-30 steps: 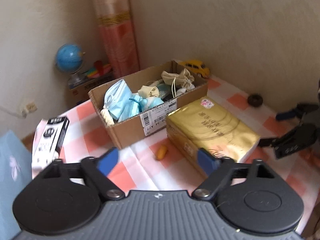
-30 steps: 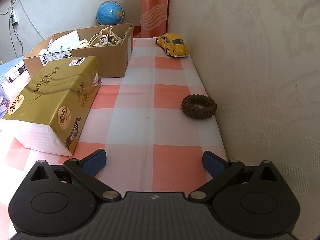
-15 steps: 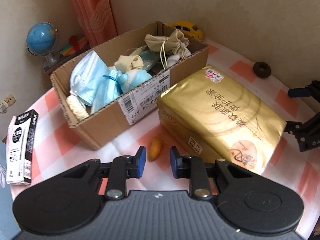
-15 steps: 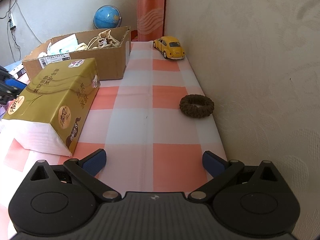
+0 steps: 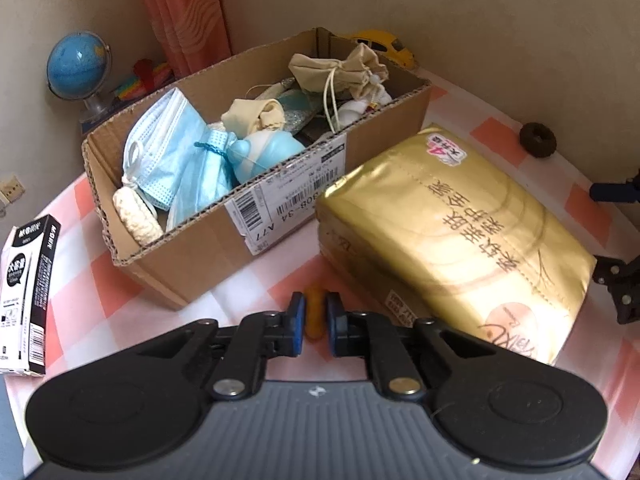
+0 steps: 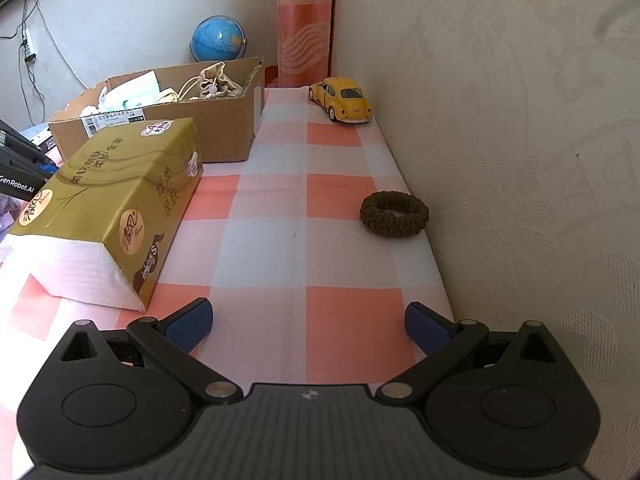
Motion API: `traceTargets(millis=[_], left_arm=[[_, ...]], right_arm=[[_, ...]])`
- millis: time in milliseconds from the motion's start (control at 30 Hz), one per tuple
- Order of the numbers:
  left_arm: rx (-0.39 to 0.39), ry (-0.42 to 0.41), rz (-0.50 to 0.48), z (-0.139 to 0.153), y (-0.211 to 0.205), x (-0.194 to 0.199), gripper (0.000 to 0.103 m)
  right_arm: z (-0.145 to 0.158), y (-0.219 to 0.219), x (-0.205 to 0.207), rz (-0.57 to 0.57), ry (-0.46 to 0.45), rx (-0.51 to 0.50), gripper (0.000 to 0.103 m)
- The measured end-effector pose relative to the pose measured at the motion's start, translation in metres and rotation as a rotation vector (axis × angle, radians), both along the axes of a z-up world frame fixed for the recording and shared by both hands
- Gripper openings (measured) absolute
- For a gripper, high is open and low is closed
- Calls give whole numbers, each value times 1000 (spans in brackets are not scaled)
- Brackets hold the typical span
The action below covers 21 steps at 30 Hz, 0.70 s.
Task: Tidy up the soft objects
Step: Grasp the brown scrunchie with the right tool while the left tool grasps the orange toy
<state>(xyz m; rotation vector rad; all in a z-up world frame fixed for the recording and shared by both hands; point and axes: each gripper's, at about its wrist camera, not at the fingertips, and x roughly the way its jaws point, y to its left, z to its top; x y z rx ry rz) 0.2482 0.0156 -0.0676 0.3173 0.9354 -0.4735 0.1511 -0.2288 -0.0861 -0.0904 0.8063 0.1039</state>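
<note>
My left gripper (image 5: 314, 312) is shut on a small orange soft object (image 5: 315, 309) on the checked tablecloth, just in front of the cardboard box (image 5: 208, 240). The box holds blue face masks (image 5: 160, 152), beige drawstring pouches (image 5: 340, 72) and other soft items. A gold tissue pack (image 5: 452, 232) lies right of the box. My right gripper (image 6: 308, 322) is open and empty above the cloth. A brown hair scrunchie (image 6: 394, 214) lies ahead of it by the wall; it also shows in the left wrist view (image 5: 538, 139).
A yellow toy car (image 6: 340, 98) stands at the far end by the wall. A black-and-white carton (image 5: 26, 292) lies at the left table edge. A blue globe (image 5: 78, 64) and a pink curtain (image 6: 306, 24) stand behind the box. The wall bounds the table's right side.
My left gripper moved down and forward to the orange object and its jaws closed from wide open onto it. The right gripper barely moved and stayed open.
</note>
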Motion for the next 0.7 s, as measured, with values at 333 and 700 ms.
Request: traceTargets(millis=[333,700], left_arm=[[-5,9,19,1,8,-6,10],[-26,13,25,1,10,-2,10]], right_arm=[[0,-5,11,15,-8,-8,103],[12,0,39,2,-96,-144,71]])
